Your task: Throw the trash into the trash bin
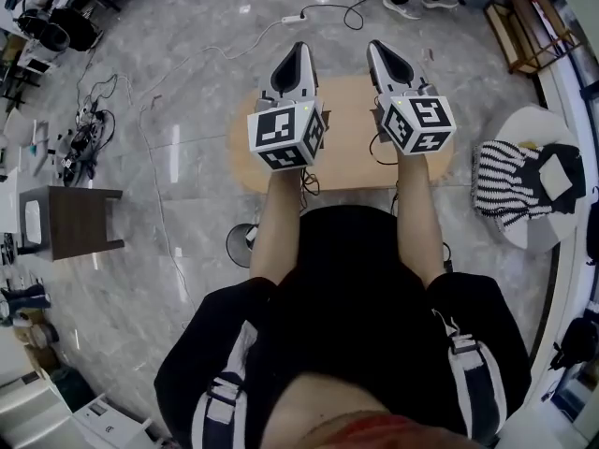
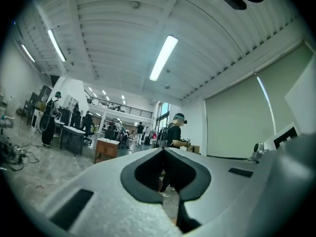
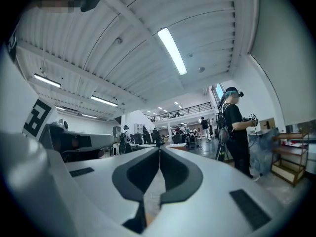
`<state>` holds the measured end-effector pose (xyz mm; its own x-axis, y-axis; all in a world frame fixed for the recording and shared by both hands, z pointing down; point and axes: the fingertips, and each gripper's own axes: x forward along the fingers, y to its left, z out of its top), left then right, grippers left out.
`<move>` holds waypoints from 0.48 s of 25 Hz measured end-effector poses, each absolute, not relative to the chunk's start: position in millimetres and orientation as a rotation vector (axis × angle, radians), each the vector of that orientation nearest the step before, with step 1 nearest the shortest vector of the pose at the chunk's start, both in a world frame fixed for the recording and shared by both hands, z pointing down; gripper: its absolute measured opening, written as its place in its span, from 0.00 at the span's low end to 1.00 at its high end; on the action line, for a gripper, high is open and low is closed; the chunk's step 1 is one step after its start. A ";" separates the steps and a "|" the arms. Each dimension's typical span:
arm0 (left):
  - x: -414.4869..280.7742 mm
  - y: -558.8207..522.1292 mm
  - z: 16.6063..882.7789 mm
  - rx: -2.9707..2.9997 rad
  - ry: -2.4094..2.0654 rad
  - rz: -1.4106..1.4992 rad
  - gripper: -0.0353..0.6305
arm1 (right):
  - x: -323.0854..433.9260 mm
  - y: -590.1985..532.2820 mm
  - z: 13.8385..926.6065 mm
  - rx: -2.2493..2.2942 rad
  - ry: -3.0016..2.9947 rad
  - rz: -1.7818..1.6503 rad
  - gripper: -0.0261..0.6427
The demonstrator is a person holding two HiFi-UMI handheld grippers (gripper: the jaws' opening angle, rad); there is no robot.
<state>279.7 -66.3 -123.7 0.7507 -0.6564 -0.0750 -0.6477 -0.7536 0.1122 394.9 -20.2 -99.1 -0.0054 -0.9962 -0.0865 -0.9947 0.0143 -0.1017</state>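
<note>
Your left gripper and right gripper are both held level, side by side, pointing toward 12 o'clock in the head view. Both are over the oval wooden tabletop.

Left jaws: fully together, tips touching, nothing between them. Right jaws: same, tips meeting and empty.

The tabletop shows bare wood between and around the grippers. I can't tell where the trash or the trash bin is; no view lets me pick out either.

Surroundings, head view:
- White power strip with a black cable on the marble floor, at 12 o'clock.
- Wooden rack at 1–2 o'clock.
- Striped cloth on a round white table at 3 o'clock.
- Dark wooden stool at 9 o'clock.

The left gripper view looks across the hall at a person in black standing just past the jaw tips. The right gripper view has a person with a headset at 3 o'clock, beside a wooden shelf.
</note>
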 end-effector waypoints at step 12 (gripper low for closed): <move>288.2 -85.6 -116.0 2.877 -1.073 -0.117 0.06 | 399.3 -39.8 -92.8 -2.120 2.146 -0.028 0.06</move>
<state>288.2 -85.6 -116.0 0.7535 -0.6558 -0.0469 -0.6505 -0.7540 0.0911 399.3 -39.8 -92.8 -0.0085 -0.9971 -0.0758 -0.9947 0.0161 -0.1012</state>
